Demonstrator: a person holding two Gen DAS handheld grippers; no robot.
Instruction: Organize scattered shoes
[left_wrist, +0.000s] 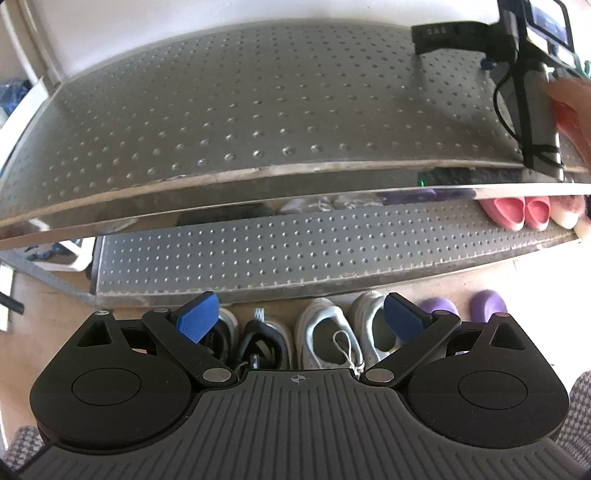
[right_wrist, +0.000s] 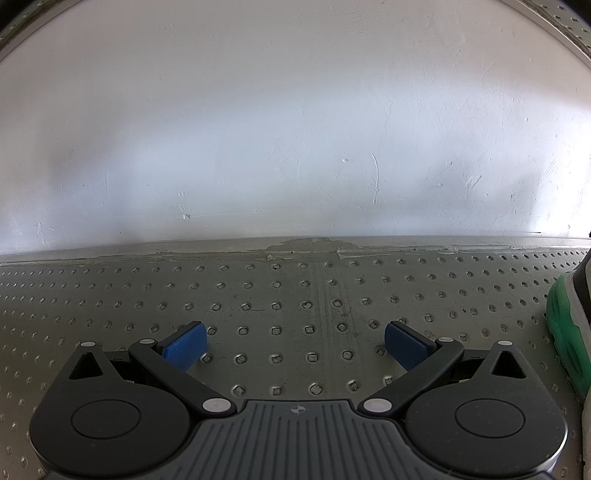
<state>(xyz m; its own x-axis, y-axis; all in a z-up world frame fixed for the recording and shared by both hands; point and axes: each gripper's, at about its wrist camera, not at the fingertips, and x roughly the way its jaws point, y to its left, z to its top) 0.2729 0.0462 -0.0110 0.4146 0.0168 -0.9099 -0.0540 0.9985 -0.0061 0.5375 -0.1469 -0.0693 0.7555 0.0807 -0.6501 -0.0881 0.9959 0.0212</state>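
White sneakers (left_wrist: 343, 332) toes toward rack (left_wrist: 258, 251); heels toward left claw (left_wrist: 301, 319).

Pink slippers (left_wrist: 517, 212), purple clogs (left_wrist: 463, 306)

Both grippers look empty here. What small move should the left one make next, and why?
Probably lower the open left gripper onto the white sneaker directly beneath it. That pair sits on the floor in front of the rack, while the lower shelf behind it has bare space left of the pink slippers.
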